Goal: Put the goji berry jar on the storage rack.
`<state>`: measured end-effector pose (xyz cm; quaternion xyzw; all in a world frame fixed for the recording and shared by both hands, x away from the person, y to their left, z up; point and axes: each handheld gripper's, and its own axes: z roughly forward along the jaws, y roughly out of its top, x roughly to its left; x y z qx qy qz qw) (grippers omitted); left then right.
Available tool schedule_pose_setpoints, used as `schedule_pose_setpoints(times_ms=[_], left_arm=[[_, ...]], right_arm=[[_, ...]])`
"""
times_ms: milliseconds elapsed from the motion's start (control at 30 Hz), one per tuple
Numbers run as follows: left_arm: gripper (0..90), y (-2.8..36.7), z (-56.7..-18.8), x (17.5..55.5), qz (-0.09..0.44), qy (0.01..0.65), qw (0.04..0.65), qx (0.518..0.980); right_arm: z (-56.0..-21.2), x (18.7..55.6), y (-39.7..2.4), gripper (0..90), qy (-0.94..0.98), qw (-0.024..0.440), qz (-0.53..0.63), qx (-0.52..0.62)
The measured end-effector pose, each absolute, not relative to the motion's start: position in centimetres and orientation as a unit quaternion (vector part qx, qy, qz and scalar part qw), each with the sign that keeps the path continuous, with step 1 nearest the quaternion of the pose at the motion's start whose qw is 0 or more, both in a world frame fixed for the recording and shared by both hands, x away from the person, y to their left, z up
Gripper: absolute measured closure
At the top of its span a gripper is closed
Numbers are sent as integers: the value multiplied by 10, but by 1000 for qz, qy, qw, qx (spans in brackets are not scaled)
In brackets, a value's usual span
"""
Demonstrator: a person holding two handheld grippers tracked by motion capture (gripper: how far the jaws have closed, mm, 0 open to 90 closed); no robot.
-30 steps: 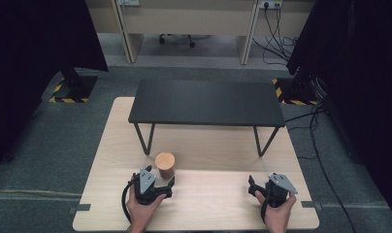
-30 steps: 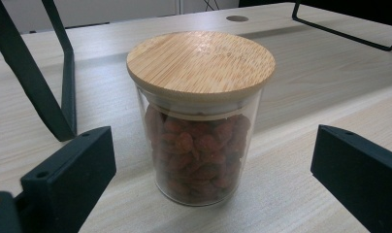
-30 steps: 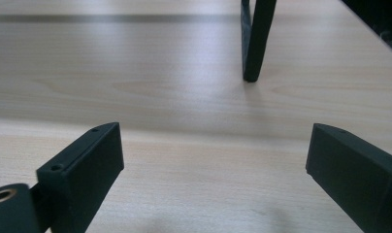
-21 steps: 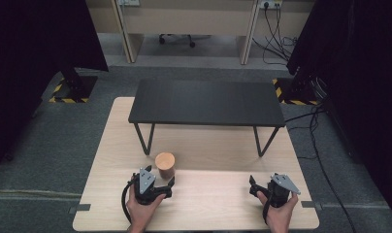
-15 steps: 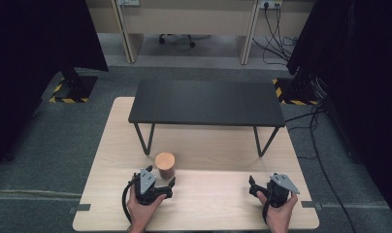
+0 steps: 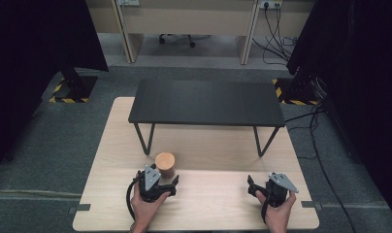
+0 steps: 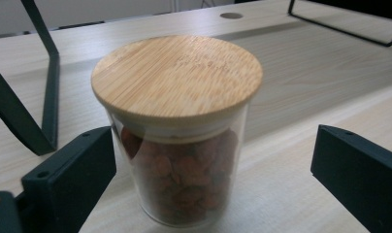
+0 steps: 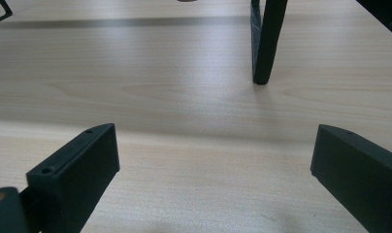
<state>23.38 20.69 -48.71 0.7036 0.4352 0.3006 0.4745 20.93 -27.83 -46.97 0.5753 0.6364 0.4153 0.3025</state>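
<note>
Change since the earlier high-view frames: next to none. Left gripper point(image 6: 161, 183) sits in the same spot just short of the jar point(image 6: 165, 164); right gripper point(image 6: 262, 187) has wobbled slightly near the front right of the surface point(image 6: 208, 204) but not travelled. Jar unmoved. Judgement: approach is finished and the work is paused right before the grasp (no lift, no closing so far).

High view: jar w/ wooden lid stands upright on the light wood surface, in front of the left legs of the small black table point(image 6: 206, 102). Left gripper directly below it in frame, pointing at it. Right gripper well apart, nothing near it.

Left gripper view: jar point(image 7: 177, 131) upright, lid point(image 7: 177, 75) seated, reddish-brown contents inside (type not clear). Jaws spread wide; jar sits between them, closer to the left-hand jaw, possibly touching it, clear gap to the other. Not pinched.

Right gripper view: right gripper point(image 8: 213, 179) jaws spread, bare wood between them; one black table leg point(image 8: 264, 41) ahead.

Next move prob. calls for centring the jar, then closing on the glass below the lid.
</note>
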Motion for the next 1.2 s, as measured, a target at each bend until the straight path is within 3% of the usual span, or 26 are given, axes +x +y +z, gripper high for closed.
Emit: schedule_pose_setpoints(times_ms=[300, 633, 1200], left_arm=[[60, 200, -484, 244, 308, 461, 460, 694], [247, 198, -482, 252, 305, 462, 451, 700], [257, 209, -480, 256, 286, 464, 468, 696]], right_arm=[[-470, 210, -279, 42, 638, 299, 418, 574], [-470, 210, -279, 48, 641, 294, 421, 570], [-469, 211, -279, 50, 644, 289, 423, 569]])
